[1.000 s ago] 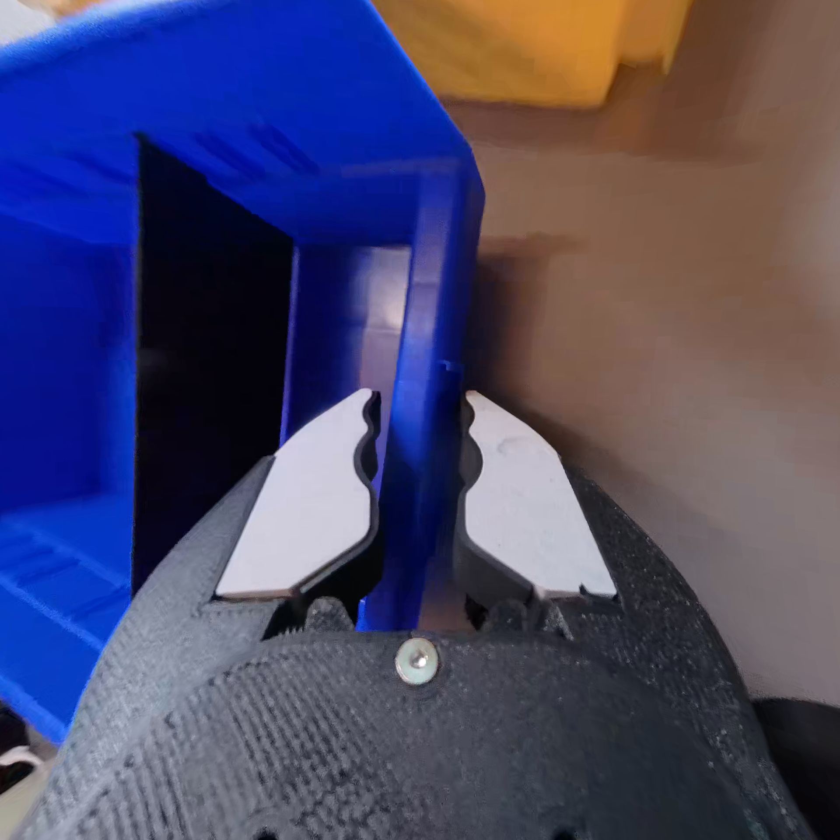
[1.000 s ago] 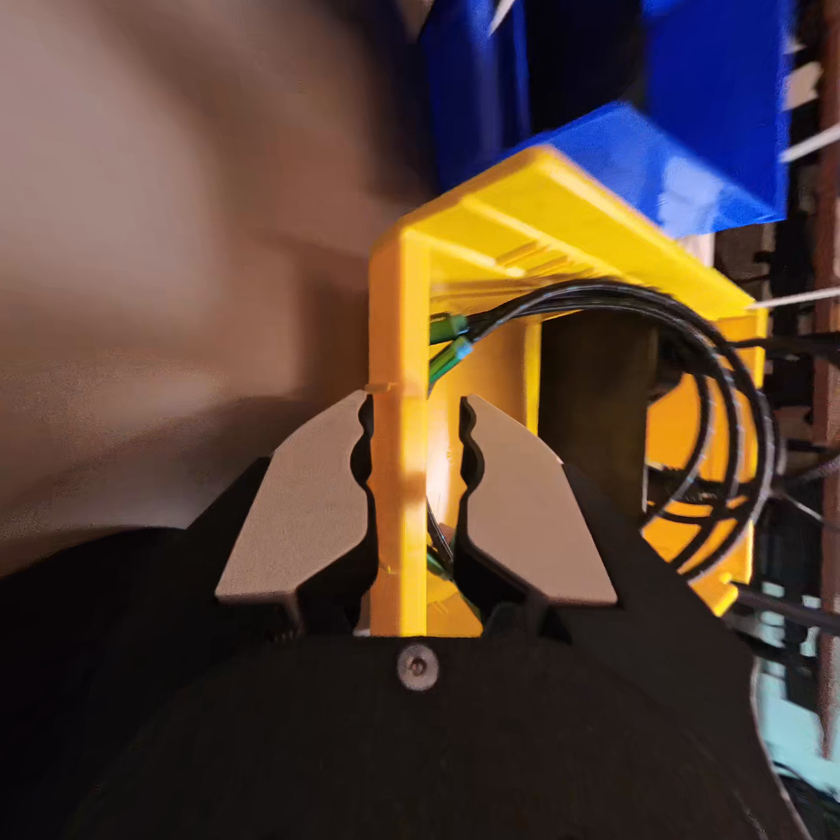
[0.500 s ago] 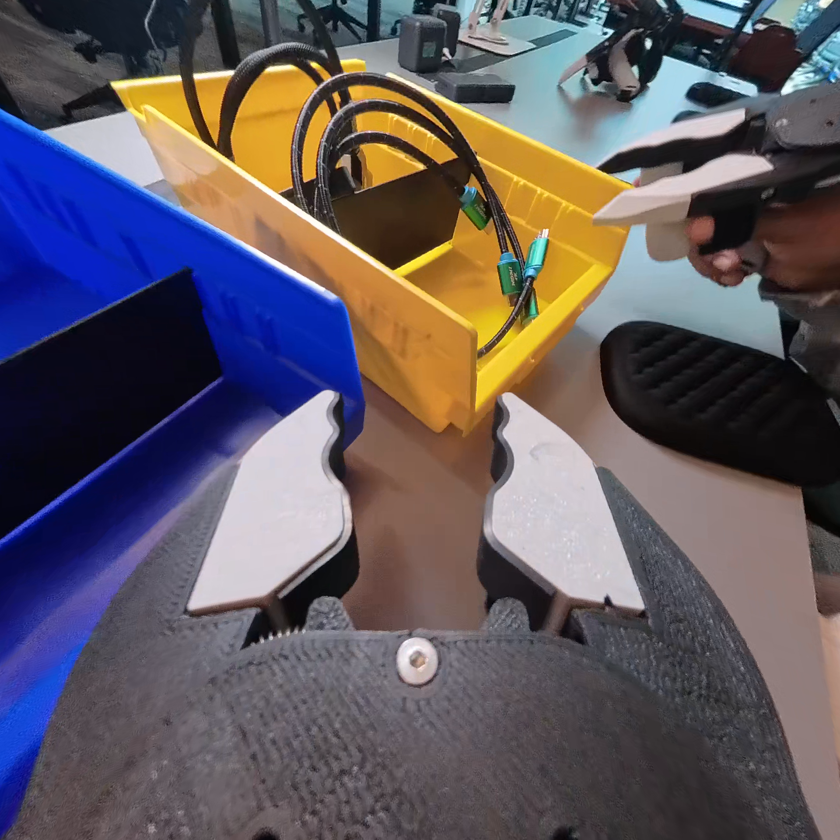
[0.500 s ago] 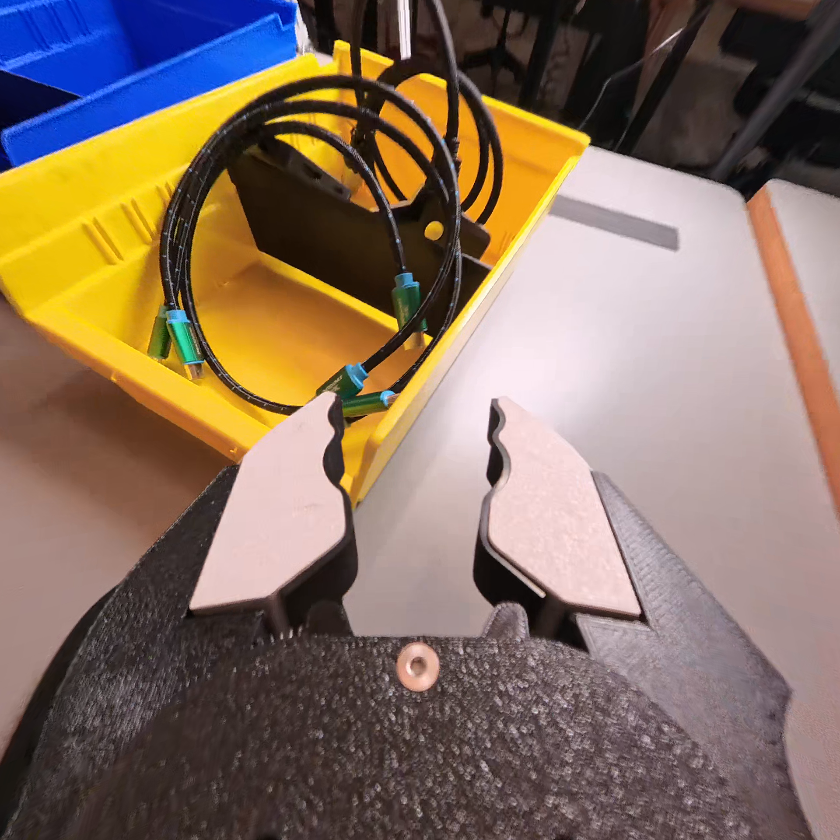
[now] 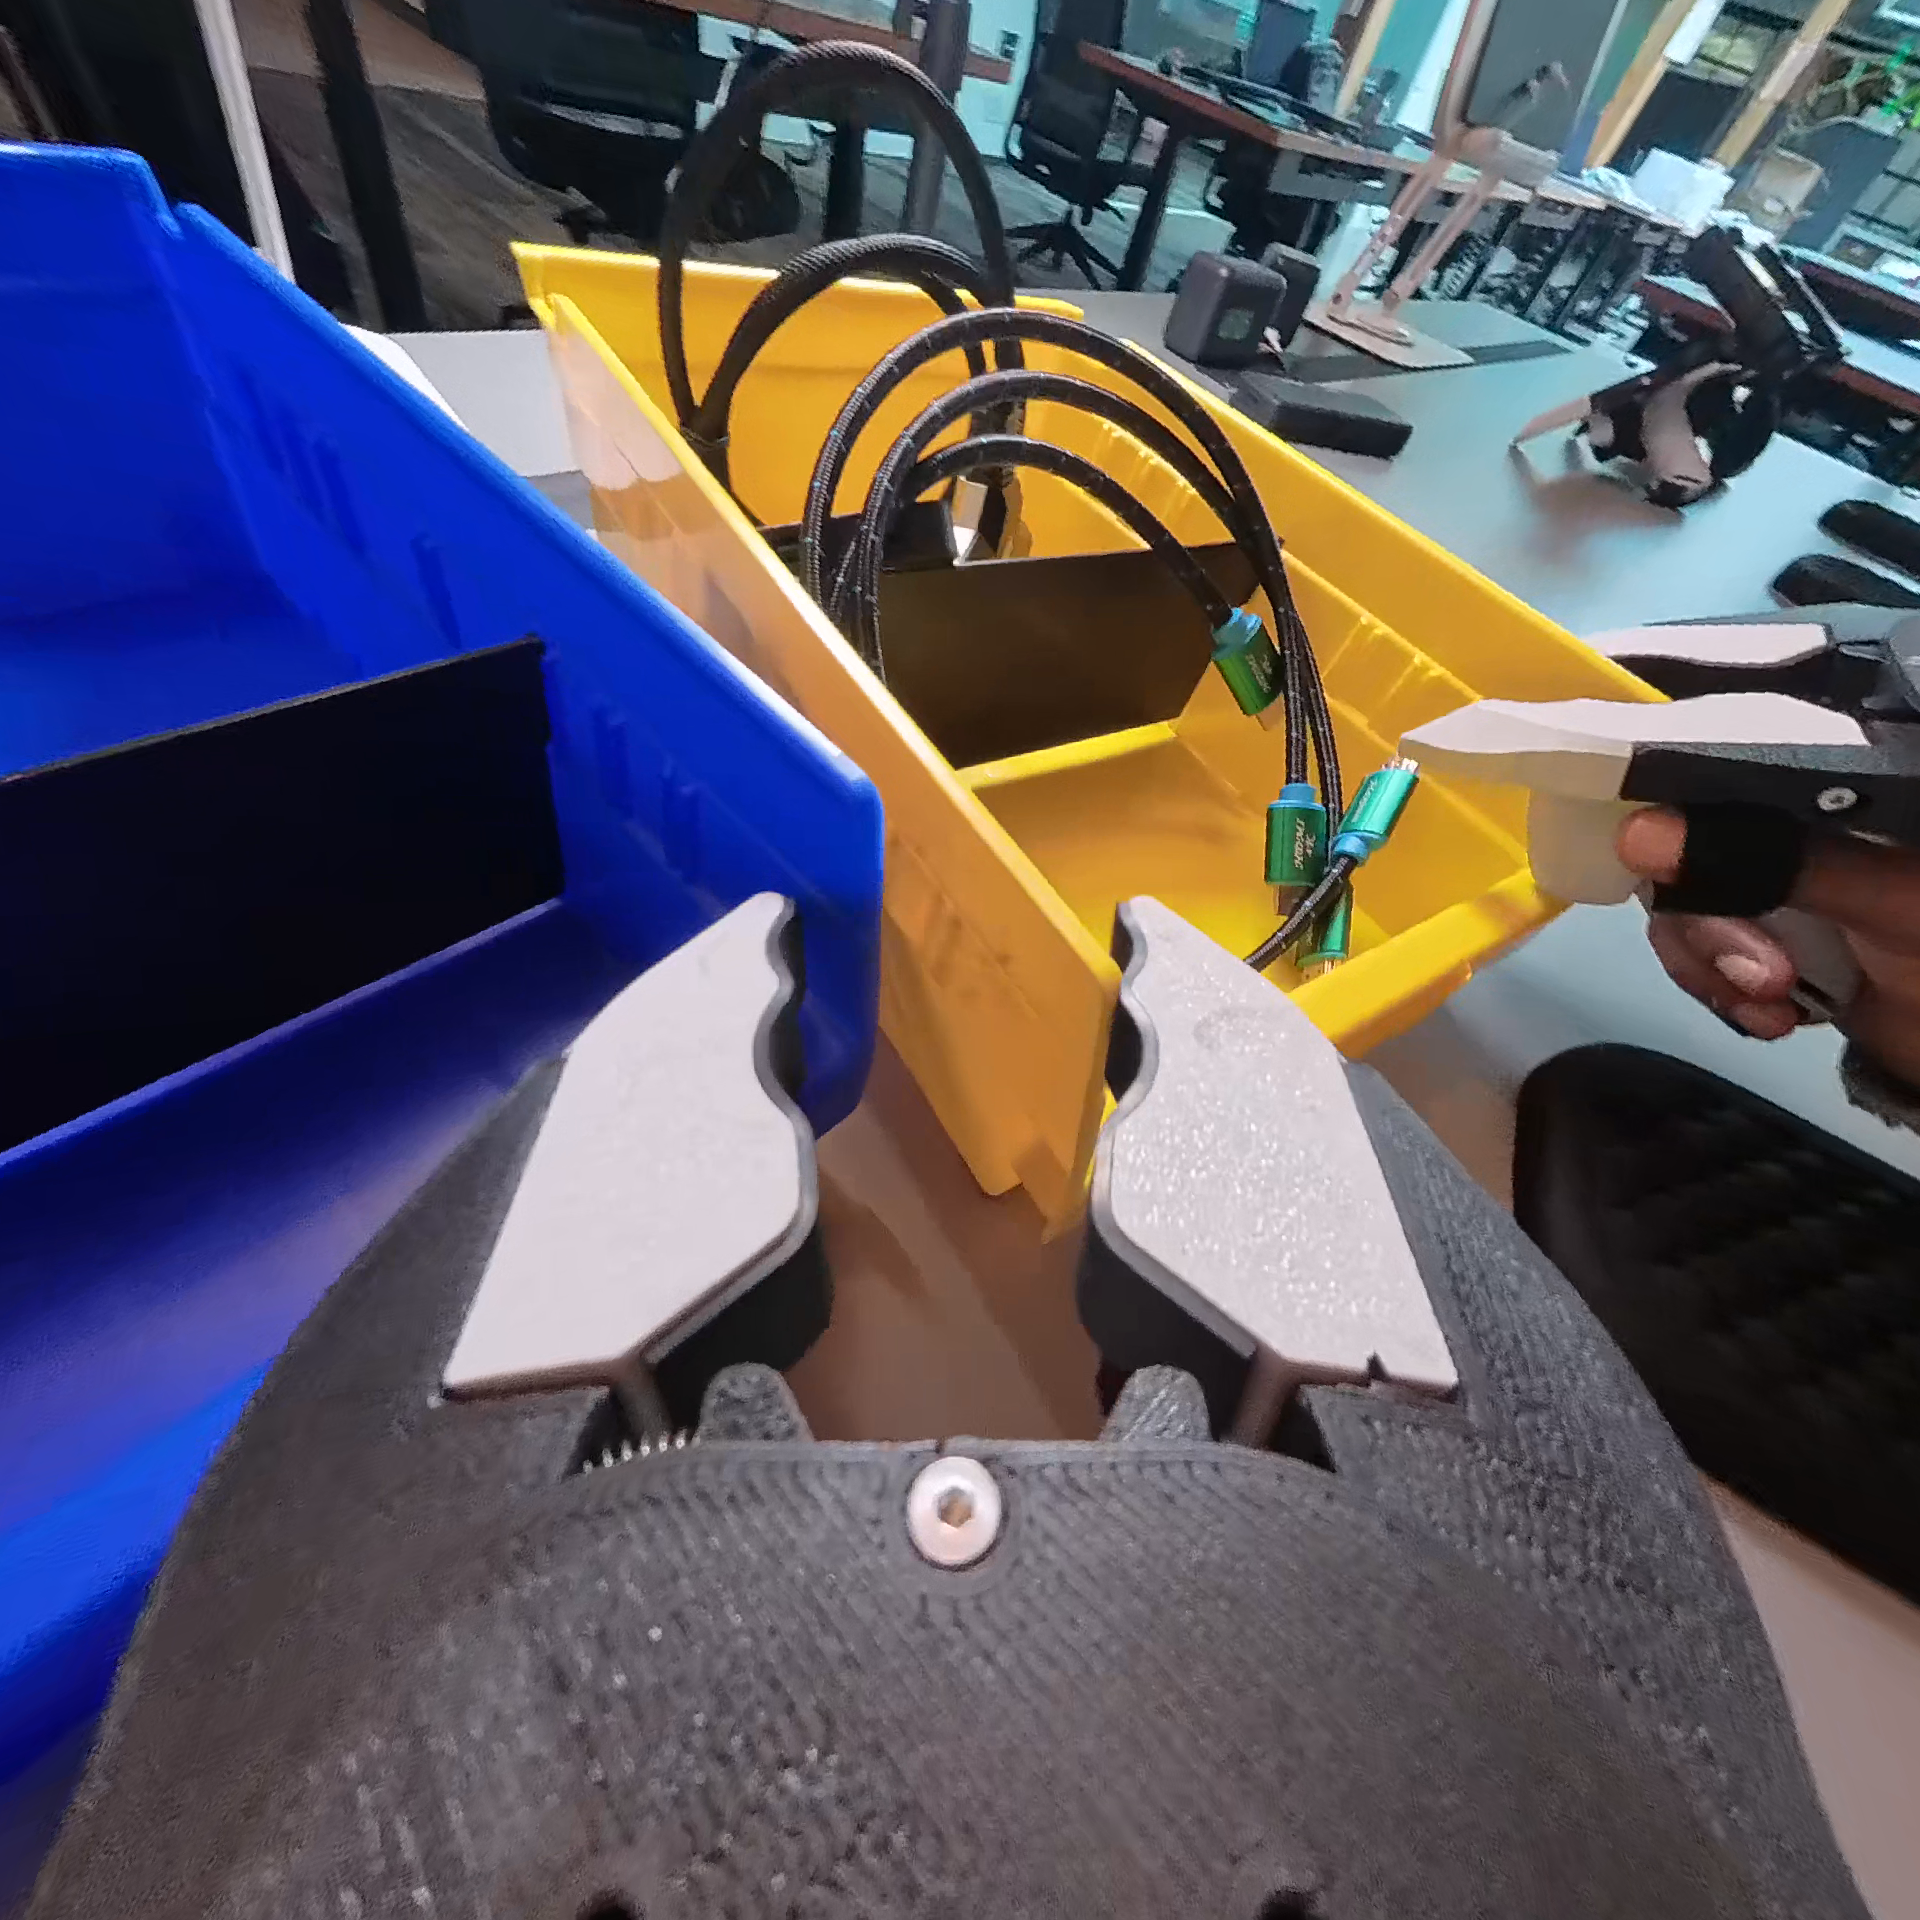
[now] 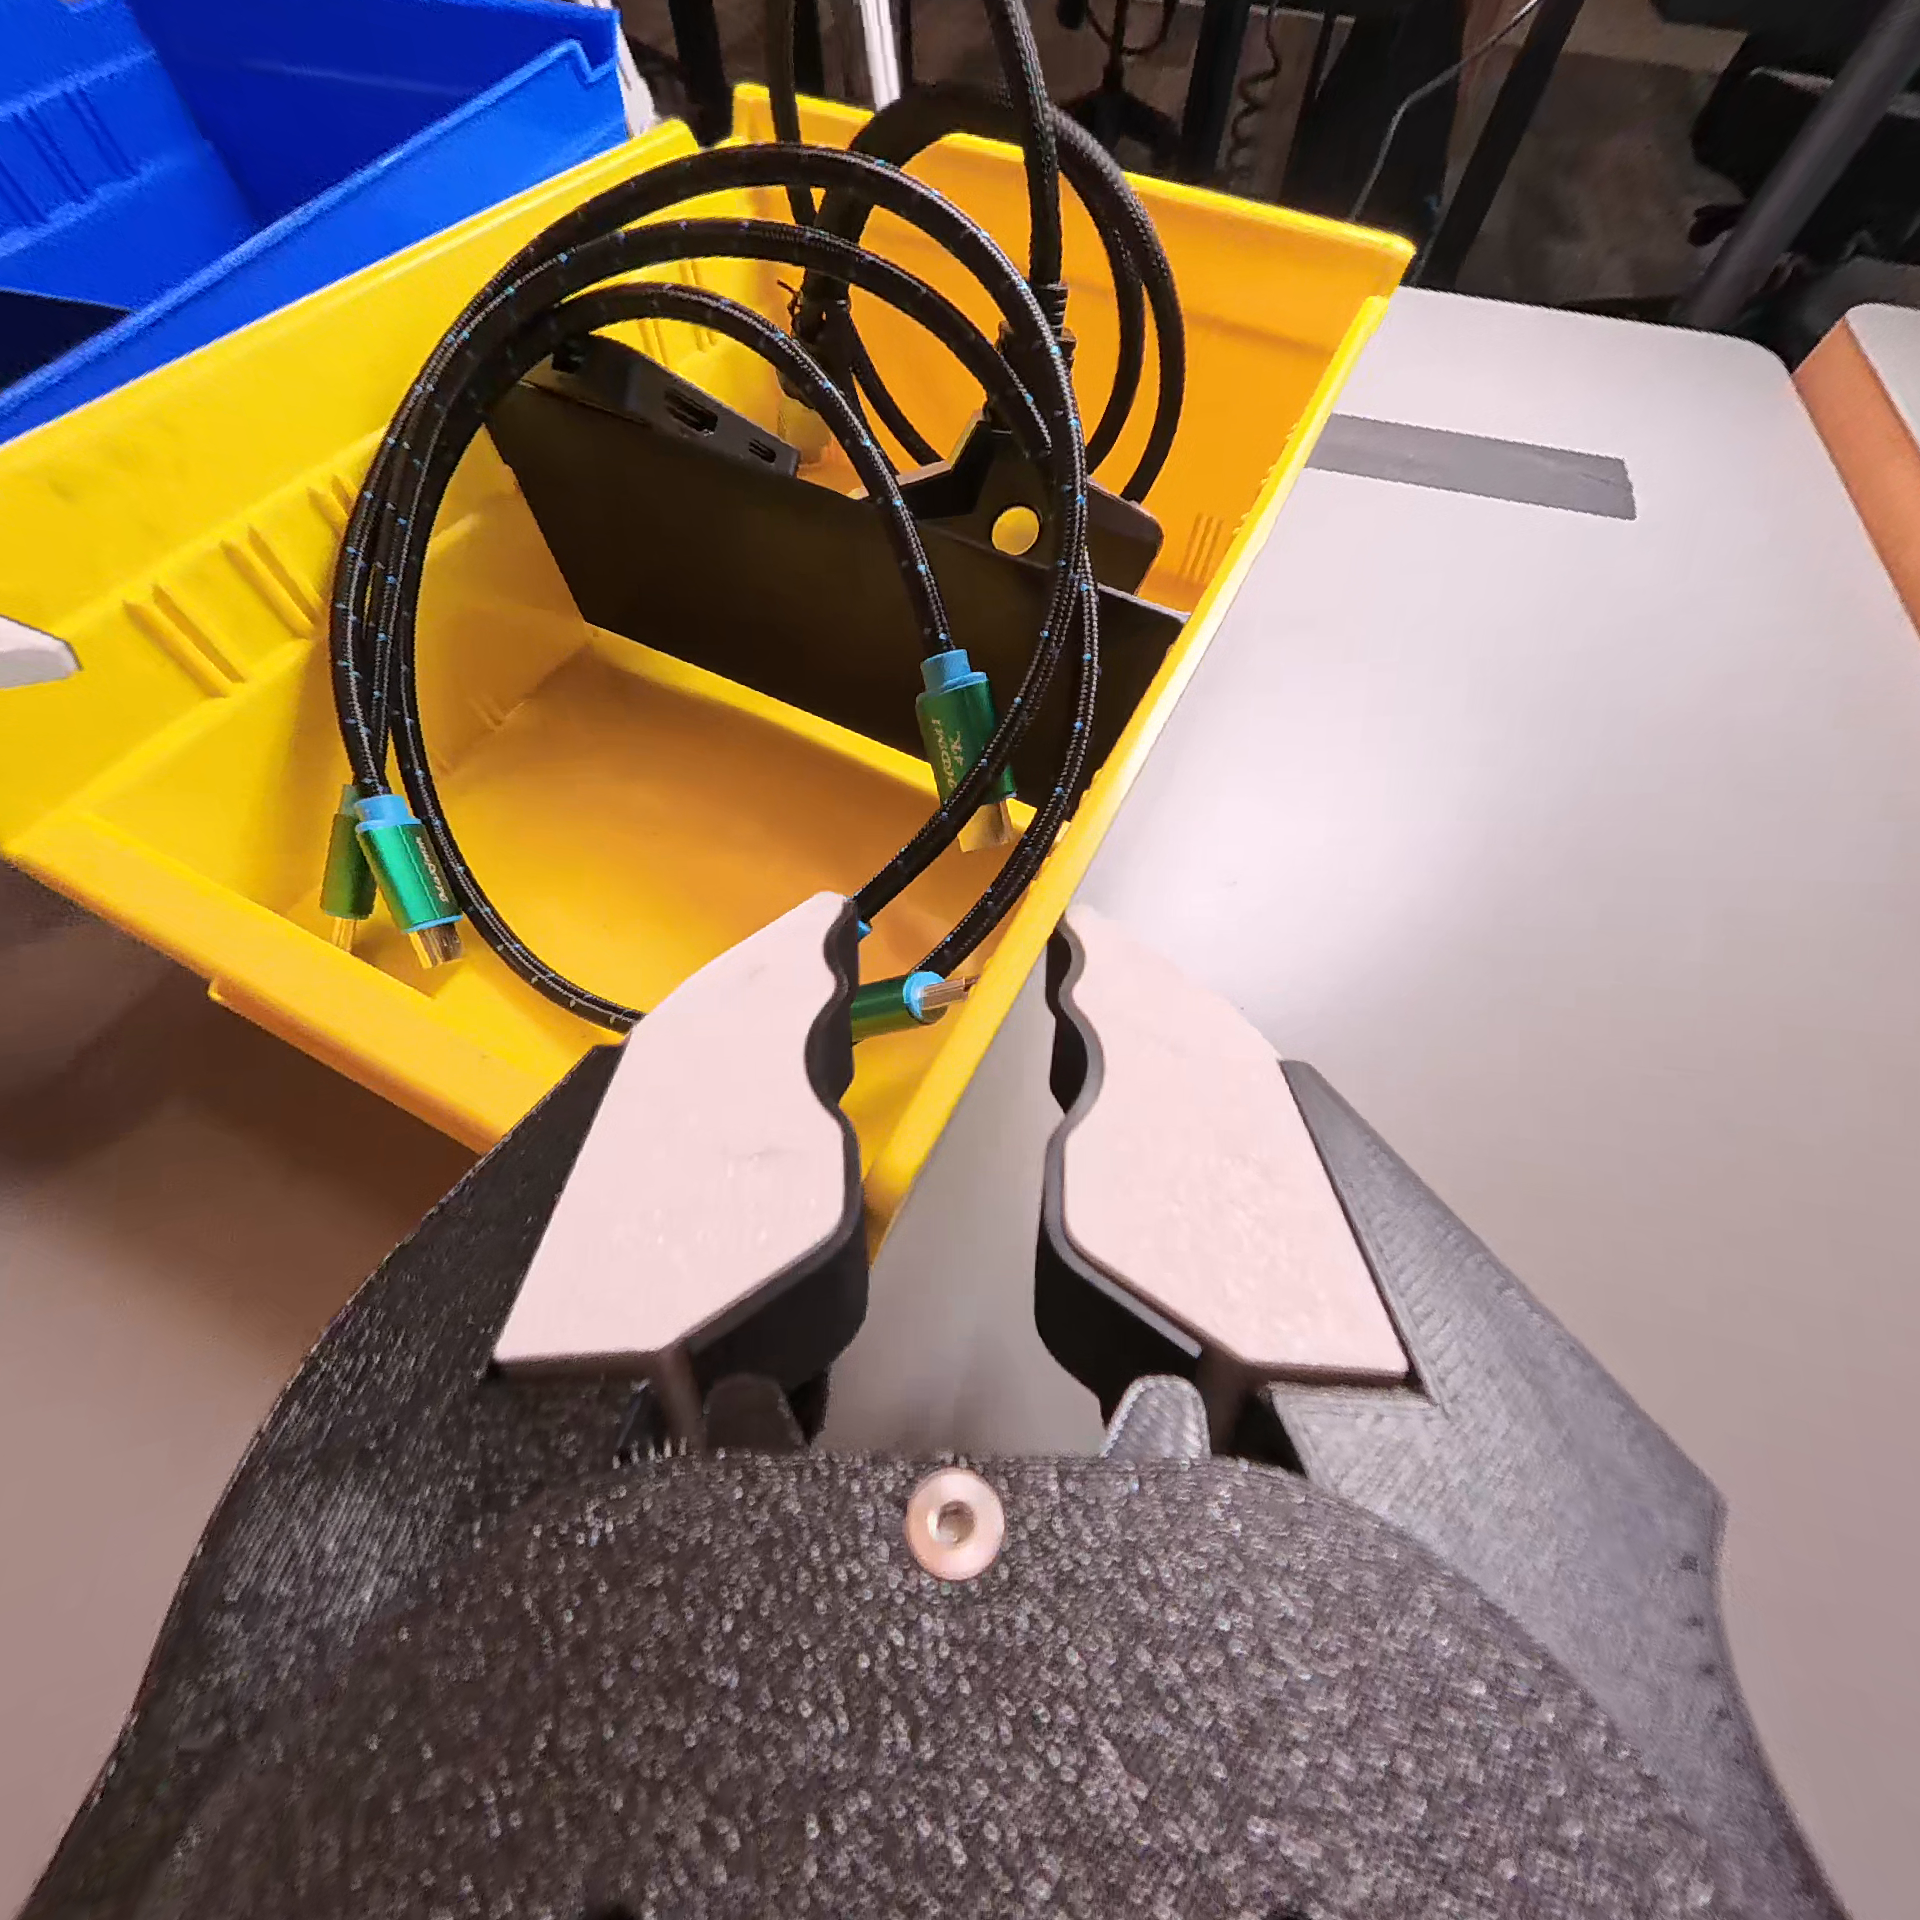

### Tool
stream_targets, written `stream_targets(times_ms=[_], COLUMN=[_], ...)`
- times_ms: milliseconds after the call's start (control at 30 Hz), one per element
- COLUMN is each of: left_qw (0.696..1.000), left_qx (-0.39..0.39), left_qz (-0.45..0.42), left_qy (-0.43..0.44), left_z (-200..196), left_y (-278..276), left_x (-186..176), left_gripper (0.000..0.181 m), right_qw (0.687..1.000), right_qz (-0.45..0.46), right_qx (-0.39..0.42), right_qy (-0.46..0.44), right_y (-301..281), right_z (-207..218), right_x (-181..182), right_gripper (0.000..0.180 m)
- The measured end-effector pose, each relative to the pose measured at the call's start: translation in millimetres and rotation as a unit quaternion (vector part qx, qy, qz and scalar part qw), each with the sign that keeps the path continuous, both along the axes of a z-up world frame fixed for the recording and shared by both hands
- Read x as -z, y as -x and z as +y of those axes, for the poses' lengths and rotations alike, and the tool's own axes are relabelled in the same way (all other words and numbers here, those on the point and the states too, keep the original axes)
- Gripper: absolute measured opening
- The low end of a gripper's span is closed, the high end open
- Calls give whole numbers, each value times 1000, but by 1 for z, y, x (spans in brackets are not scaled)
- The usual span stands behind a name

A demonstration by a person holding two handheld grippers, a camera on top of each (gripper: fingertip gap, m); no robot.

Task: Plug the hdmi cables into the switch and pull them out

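Note:
A yellow bin [image 6: 177,665] holds several black braided HDMI cables [image 6: 436,436] with green plugs [image 6: 961,732]. The plugs hang loose in the bin's front compartment. A black switch [image 6: 675,410] with open ports lies behind a black divider [image 6: 748,582]. My right gripper [image 6: 951,914] is open and empty, just off the bin's near right corner, with one plug [image 6: 899,1006] beside its left finger. My left gripper [image 5: 956,914] is open and empty at the bin's [image 5: 966,914] near left corner. The cables [image 5: 1039,343] and plugs [image 5: 1294,847] also show in the left wrist view.
A blue bin [image 5: 364,540] with a black divider [image 5: 270,810] stands close on the left of the yellow bin. The right gripper [image 5: 1507,717] and a hand [image 5: 1766,935] show at the bin's right. A black pad [image 5: 1714,1247] lies on the grey table [image 6: 1507,831].
One second ago my left gripper straddled the blue bin's wall and my right the yellow bin's wall. Both have come off the walls, opened wider and now face the yellow bin.

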State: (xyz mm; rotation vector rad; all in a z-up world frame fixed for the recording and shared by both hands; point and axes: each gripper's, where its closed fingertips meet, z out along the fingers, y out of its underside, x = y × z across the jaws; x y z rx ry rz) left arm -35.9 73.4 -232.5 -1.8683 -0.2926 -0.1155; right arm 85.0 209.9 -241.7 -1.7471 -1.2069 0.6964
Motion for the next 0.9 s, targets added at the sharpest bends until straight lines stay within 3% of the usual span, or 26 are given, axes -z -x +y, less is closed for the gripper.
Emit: stream_targets(times_ms=[133, 200, 500, 900], left_qw=[999, 997, 995, 993], left_qx=[-32, -52, -65, -37], left_qz=[36, 50, 76, 112], left_qy=[-7, -2, -18, -14], left_z=[5, 6, 10, 16], left_y=[0, 2, -9, -36], left_x=[-5, -4, -12, -19], left_gripper=[30, 26, 12, 12], right_qw=[1000, 999, 998, 994], right_qz=[10, 10, 11, 27], right_qx=[16, 25, 52, 100], right_qy=[-11, -21, -28, -46], right_y=[2, 1, -14, -47], right_z=[2, 4, 5, 7], right_x=[-2, -2, -5, -18], right_gripper=[30, 28, 23, 17])
